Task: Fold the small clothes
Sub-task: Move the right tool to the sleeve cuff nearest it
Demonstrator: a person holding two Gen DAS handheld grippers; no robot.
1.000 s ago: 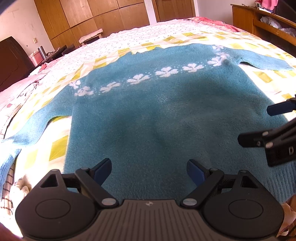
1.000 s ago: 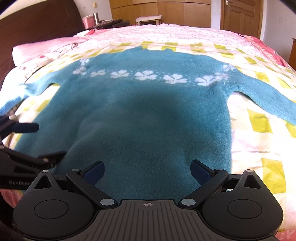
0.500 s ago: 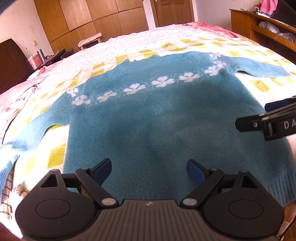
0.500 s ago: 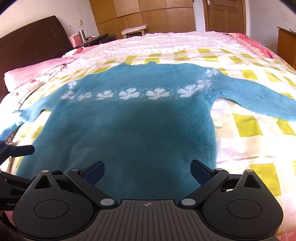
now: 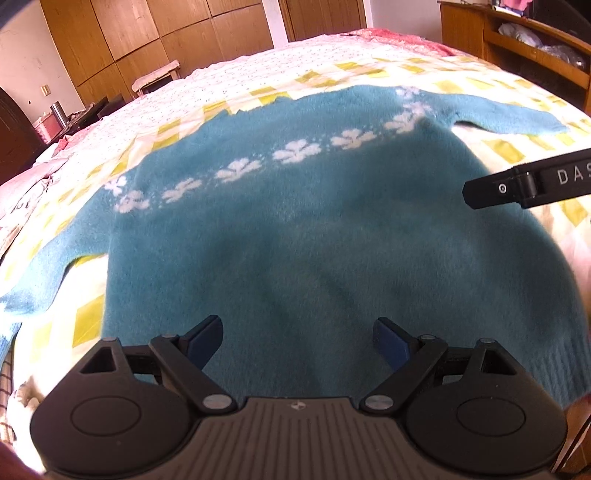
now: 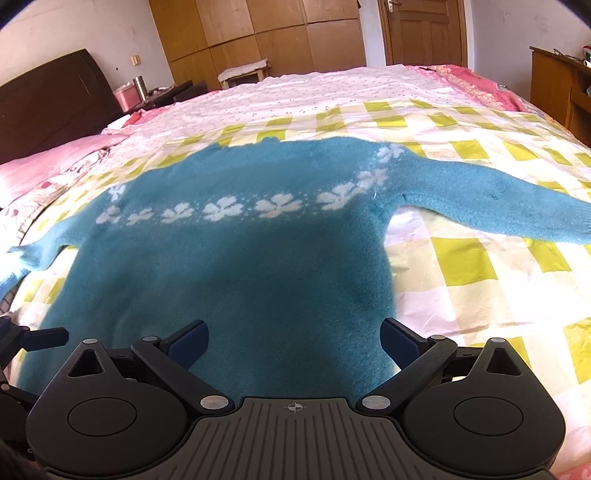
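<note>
A teal sweater [image 5: 295, 229] with a band of white flowers lies flat on the bed, sleeves spread out to both sides; it also shows in the right wrist view [image 6: 236, 273]. My left gripper [image 5: 297, 341] is open and empty above the sweater's lower hem. My right gripper [image 6: 293, 341] is open and empty above the hem near its right side. The right sleeve [image 6: 498, 205] stretches out to the right. A finger of the right gripper [image 5: 517, 186] shows at the right of the left wrist view.
The bed carries a yellow-and-white checked sheet [image 6: 480, 266]. A dark headboard [image 6: 51, 103] and pink pillow [image 6: 48, 166] are at the left. Wooden wardrobes [image 6: 258, 33] and a door stand behind. A wooden shelf unit [image 5: 524, 40] is at the right.
Both grippers have risen and pulled back from the sweater, so more of it and the bed shows. The right gripper has shifted right towards the sleeve. Both stay open.
</note>
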